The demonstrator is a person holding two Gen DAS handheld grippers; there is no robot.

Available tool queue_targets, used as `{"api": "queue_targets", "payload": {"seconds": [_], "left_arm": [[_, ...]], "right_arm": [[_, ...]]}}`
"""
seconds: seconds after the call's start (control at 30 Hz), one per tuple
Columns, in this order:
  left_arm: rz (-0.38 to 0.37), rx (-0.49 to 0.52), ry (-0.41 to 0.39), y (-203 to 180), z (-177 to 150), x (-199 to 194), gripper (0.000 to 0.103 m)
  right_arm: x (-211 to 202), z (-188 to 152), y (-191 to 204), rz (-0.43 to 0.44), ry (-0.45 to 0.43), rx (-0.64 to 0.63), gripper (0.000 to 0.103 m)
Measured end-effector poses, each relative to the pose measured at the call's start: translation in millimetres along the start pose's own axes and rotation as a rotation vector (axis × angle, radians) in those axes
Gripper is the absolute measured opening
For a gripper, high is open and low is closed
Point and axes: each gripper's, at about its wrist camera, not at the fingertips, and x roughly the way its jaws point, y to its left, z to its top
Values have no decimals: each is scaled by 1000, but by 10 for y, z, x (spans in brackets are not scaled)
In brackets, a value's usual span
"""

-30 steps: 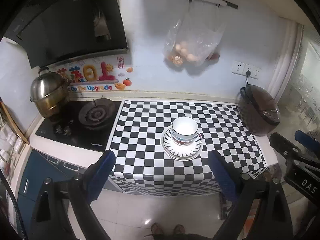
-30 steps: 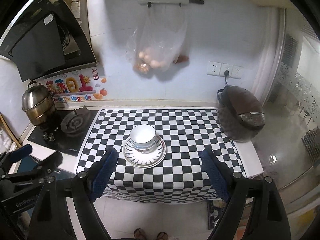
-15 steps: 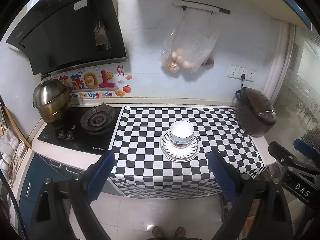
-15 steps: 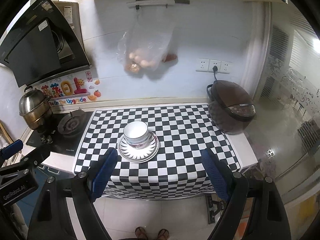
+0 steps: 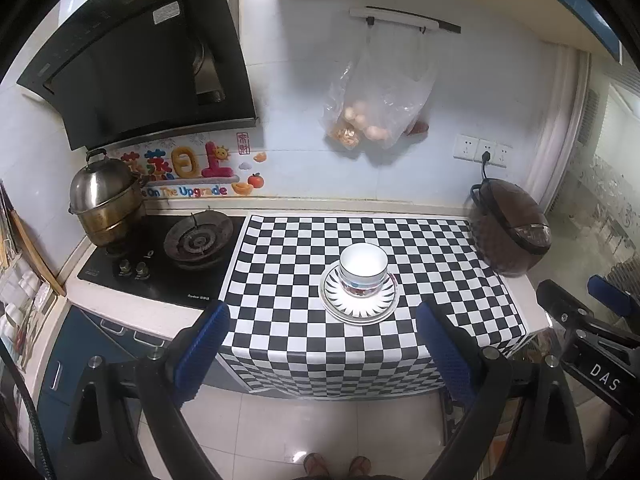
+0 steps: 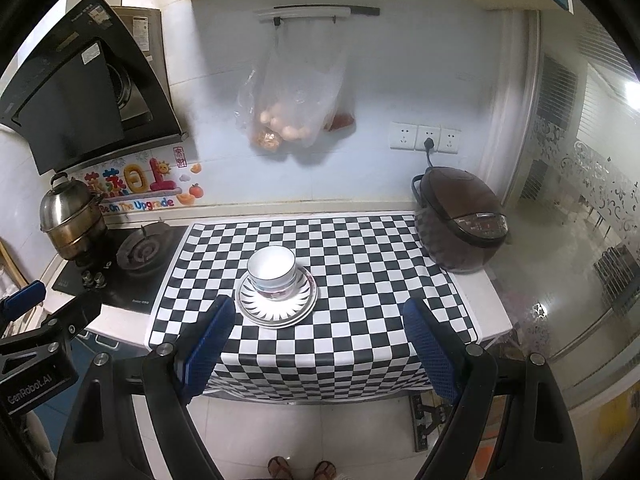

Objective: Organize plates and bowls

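Bowls [image 5: 363,266] stacked upright, mouths up, centred on round plates [image 5: 359,308]. Left gripper [image 5: 324,322] and right gripper [image 6: 318,318] wide apart, gripping nothing.

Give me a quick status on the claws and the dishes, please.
Left claw open, empty. Right claw open, empty. Bowl sits stacked on plates, checkered cloth. Nothing in the way.

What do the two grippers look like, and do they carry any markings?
Both are black frames with visible bolts and two long fingers faced with blue dimpled pads. The left gripper has "GenRobot.AI" in white on its body, seen from the right camera. The right gripper shows "DAS" in white, seen from the left camera. A thin black cable runs past the left gripper.
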Motion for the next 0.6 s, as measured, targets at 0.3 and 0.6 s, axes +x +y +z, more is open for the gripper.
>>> {"api": "queue_targets", "payload": {"seconds": [0.3, 0.6], "left_arm": [[2, -8, -3, 5, -3, -15, 95], [4, -5, -6, -8, 5, -27, 95]], "right_arm": [[-4, 26, 3, 0, 3, -5, 88], [-9, 30, 3, -2, 1, -9, 88]]}}
